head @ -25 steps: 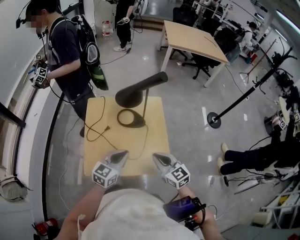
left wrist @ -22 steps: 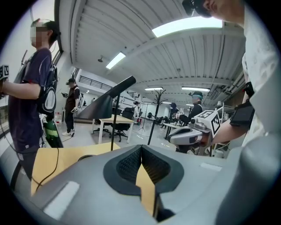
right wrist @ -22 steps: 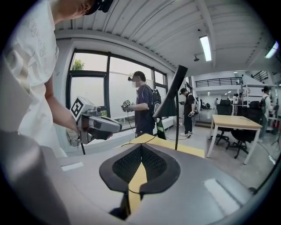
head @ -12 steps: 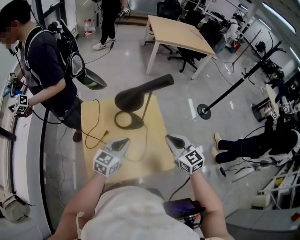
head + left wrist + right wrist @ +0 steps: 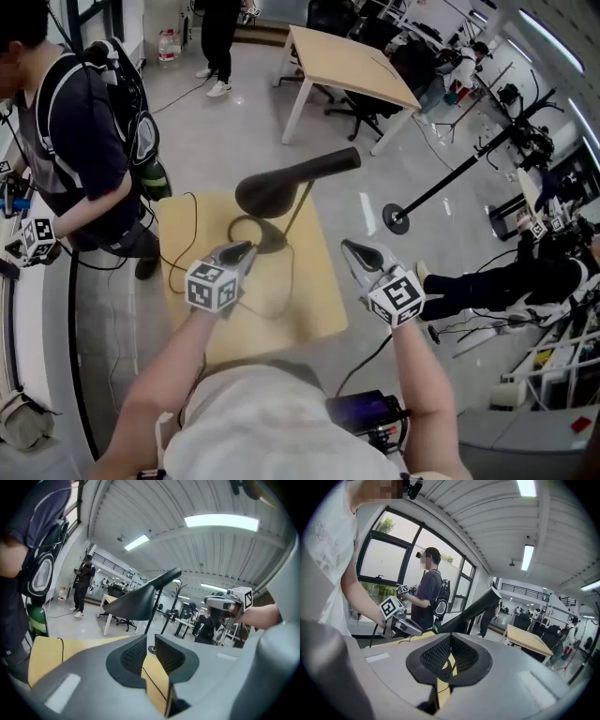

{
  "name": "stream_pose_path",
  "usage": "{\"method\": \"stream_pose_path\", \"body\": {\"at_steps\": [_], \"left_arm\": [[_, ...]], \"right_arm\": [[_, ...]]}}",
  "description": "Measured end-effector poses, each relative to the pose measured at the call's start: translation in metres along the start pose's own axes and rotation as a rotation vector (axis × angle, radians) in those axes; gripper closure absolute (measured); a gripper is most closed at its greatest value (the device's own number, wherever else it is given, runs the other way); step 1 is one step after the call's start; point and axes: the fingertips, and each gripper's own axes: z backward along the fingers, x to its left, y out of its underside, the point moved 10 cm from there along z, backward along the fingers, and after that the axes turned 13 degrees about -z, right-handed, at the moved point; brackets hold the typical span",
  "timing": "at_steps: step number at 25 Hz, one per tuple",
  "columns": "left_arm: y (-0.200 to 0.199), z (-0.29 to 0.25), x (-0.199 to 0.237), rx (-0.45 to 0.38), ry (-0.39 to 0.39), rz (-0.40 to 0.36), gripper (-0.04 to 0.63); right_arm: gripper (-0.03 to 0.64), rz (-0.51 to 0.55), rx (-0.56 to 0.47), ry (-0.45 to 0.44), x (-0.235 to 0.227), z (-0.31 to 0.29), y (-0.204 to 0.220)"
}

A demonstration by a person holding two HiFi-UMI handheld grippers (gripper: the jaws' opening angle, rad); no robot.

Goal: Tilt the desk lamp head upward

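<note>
A small wooden worktop (image 5: 314, 305) is seen in a wide room, and a person in dark clothes (image 5: 84, 122) is standing just beside its far left corner. The black desk lamp (image 5: 281, 185) is placed on the far half of the worktop. Its round base (image 5: 274, 242) rests on the wood, and its long head is stretched above it, from the wide shade at the left to the thin end at the far right. The left claw (image 5: 244, 249) is held near the base, perhaps just over it. Its jaws have just been opening, a narrow gap is left between them, and nothing is pinched. The right claw (image 5: 349, 247) is held right of the lamp, apart from it, with jaws pressed together and empty.
</note>
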Motion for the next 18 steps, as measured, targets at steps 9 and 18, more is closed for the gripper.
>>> {"method": "stream_pose_path", "body": {"at_steps": [9, 18], "left_arm": [[-0.014, -0.038, 0.040, -0.035, -0.022, 0.234, 0.429], [-0.015, -0.047, 0.055, -0.101, 0.020, 0.363, 0.336]], "right_arm": [[0.531, 0.284, 0.024, 0.017, -0.022, -0.018, -0.075], [0.283, 0.793, 0.268, 0.049, -0.041, -0.065, -0.141]]}}
